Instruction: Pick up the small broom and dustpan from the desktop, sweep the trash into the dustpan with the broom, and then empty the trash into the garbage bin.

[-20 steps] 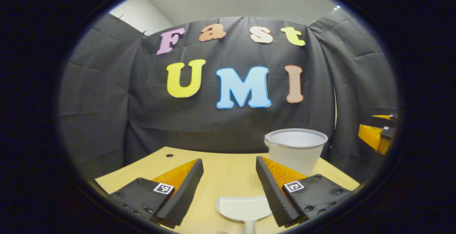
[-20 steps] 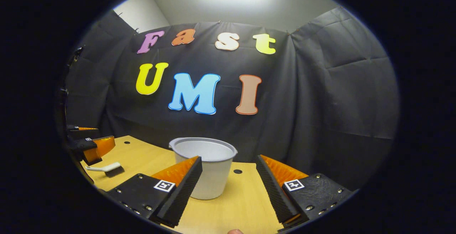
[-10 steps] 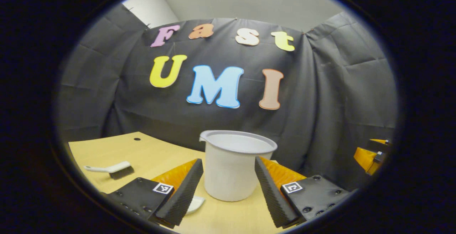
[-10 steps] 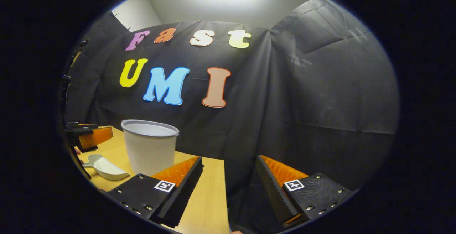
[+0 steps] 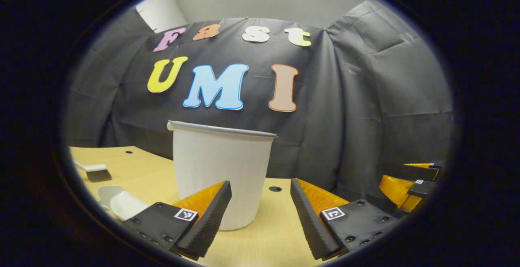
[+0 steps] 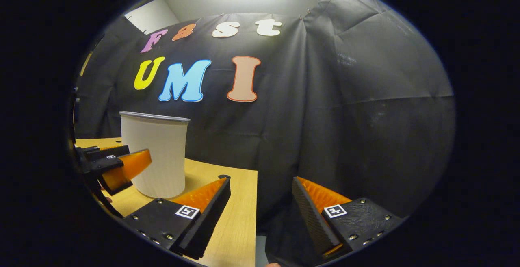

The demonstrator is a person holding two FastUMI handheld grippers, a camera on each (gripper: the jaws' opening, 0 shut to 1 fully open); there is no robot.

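In the left gripper view, the left gripper [image 5: 260,214] is spread wide and holds nothing. The white garbage bin [image 5: 220,173] stands upright on the wooden desktop [image 5: 268,238] just ahead of its left finger. Farther left lie the dustpan [image 5: 122,202] and, beyond it, the small broom [image 5: 94,171]. A second ago the dustpan lay between these fingers; the gripper has since swung right.

In the right gripper view, the right gripper [image 6: 260,214] also gapes empty, over the desktop's edge. The bin sits to its left, apparently touching nothing, having slid leftward in view since a second ago.
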